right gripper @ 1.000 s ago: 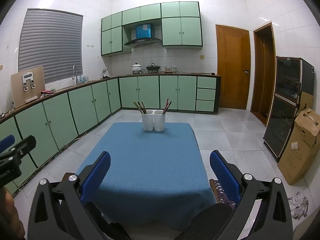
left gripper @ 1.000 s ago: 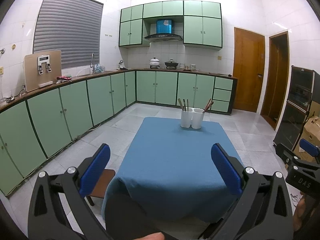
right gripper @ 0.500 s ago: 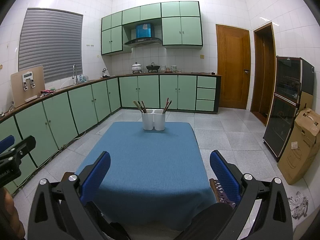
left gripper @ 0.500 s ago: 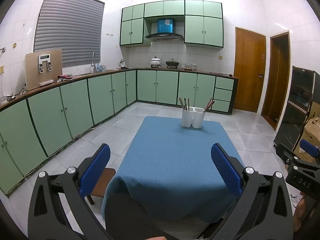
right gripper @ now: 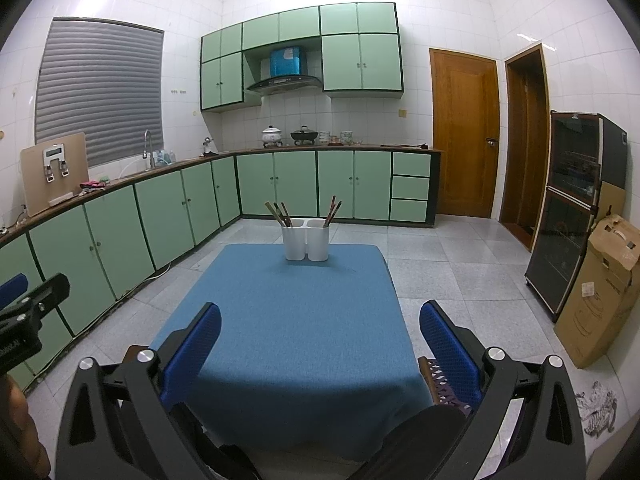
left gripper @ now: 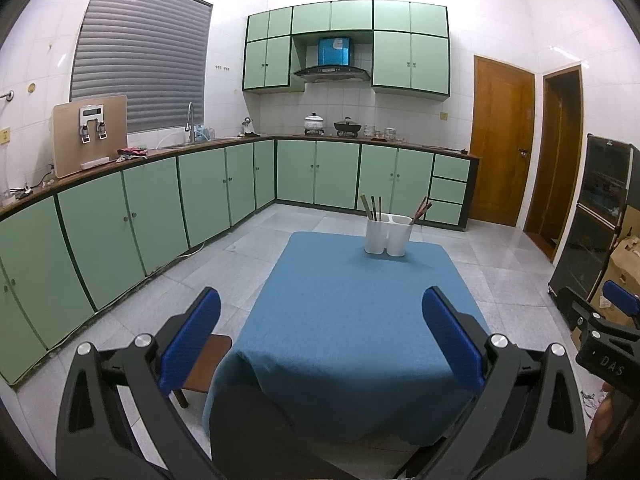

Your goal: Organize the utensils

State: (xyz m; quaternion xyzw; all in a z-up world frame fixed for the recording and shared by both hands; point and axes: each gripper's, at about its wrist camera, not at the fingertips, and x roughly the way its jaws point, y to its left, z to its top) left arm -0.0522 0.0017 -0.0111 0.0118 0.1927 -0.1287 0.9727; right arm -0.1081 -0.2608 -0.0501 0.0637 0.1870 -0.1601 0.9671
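- Left wrist view is showing the left gripper point(left gripper: 320, 332) with its blue-padded fingers standing wide apart and holding nothing, hovering over the near edge of the blue cloth-covered table point(left gripper: 352, 320).
- Straight ahead and slightly right of that gripper, the white twin-cup plastic utensil holder point(left gripper: 387, 236) is sitting at the table's far end, well apart from both grippers.
- Its left cup is carrying green-tipped sticks point(left gripper: 372, 207) leaning left; its right cup is carrying brown chopsticks point(left gripper: 420, 210) leaning right, long axes near upright.
- Right wrist view is showing the right gripper point(right gripper: 320, 334) likewise spread wide and empty, with the holder slightly left of centre, so neither hand is looking clearly nearer.
- Only this view is revealing the cardboard box point(right gripper: 600, 292) by the right wall in full.
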